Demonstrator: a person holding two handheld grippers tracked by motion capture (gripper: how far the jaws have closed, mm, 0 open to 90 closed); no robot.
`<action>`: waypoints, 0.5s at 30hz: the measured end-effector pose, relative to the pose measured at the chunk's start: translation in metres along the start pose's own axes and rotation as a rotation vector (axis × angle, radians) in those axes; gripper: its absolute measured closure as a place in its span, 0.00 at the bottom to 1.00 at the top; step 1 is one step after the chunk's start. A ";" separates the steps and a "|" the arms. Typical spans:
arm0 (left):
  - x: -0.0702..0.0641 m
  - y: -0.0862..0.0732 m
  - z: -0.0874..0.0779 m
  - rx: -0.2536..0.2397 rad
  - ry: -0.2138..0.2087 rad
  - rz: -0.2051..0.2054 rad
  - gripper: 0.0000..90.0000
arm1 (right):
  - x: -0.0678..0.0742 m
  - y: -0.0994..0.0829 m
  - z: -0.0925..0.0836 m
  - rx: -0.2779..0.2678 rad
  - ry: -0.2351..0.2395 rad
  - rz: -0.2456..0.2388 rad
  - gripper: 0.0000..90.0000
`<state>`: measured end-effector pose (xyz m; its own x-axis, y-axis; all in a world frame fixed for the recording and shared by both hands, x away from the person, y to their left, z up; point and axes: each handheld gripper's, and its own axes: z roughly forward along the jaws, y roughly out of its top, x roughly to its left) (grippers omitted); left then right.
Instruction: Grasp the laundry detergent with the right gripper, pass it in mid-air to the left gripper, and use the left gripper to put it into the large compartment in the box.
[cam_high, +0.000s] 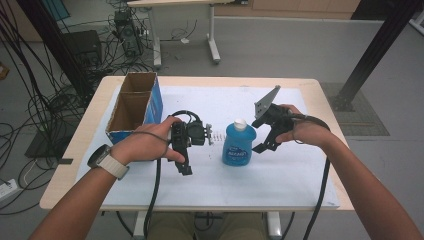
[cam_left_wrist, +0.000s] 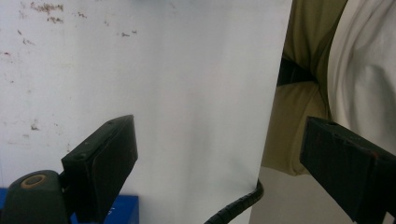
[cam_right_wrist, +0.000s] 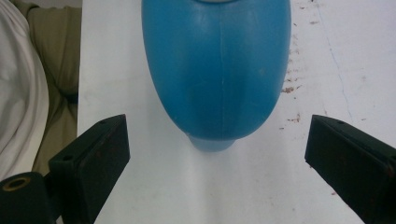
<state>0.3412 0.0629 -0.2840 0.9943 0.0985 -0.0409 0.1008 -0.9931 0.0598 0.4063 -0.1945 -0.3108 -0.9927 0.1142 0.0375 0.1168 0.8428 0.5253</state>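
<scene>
High view, layout: blue bottle (cam_high: 239, 144) upright with white cap on the white mat (cam_high: 280, 185), mid-table, between the two grippers; open cardboard box (cam_high: 134, 106) with blue side at the mat's left edge, two compartments, both apparently vacant.
High view, left gripper (cam_high: 186, 161): held in the left hand (cam_high: 147, 145) just left of the bottle, apart from it, jaws pointing toward the near edge of the table.
High view, right gripper (cam_high: 264, 141): held in the right hand (cam_high: 300, 131), just right of the bottle, jaws angled down toward its flank; contact too small to judge here.
Left gripper view, tool state: left gripper (cam_left_wrist: 219, 154) jaws spread wide, nothing between them; bare mat (cam_left_wrist: 187, 84) beneath, a patch of blue at the lower corner.
Left gripper view, extra: aimed back at the seated person's lap and shirt past the mat's edge, a facing hard to read from above; bottle absent from this line of sight.
Right gripper view, tool state: right gripper (cam_right_wrist: 217, 149) jaws wide apart, holding nothing; bottle (cam_right_wrist: 217, 70) centred ahead, beyond the tips, clear gaps on both sides.
Right gripper view, extra: settles what the high view leaves open, no touch yet; seam down the bottle's side and scuffs on the mat (cam_right_wrist: 327, 70) plain.
Step in hand (judged): lining up on the bottle for a grasp with the right tool; left idle.
Next move (judged): advance until the body sits between the pads, then close squarely on the rounded sides; smooth curved plastic, slip or tipping likely if pinched low or off-centre.
</scene>
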 end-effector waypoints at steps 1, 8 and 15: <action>0.000 0.000 0.000 -0.001 0.001 0.000 0.13 | 0.000 0.000 0.000 0.002 0.000 0.000 0.07; 0.000 0.000 0.000 -0.001 0.000 0.002 0.13 | 0.000 0.000 0.000 0.006 0.001 0.009 0.07; 0.000 -0.001 0.000 -0.002 0.000 -0.001 0.13 | 0.000 0.000 0.000 0.000 -0.001 0.005 0.07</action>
<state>0.3416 0.0636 -0.2839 0.9942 0.0991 -0.0407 0.1015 -0.9929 0.0621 0.4067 -0.1943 -0.3109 -0.9922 0.1184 0.0395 0.1214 0.8422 0.5253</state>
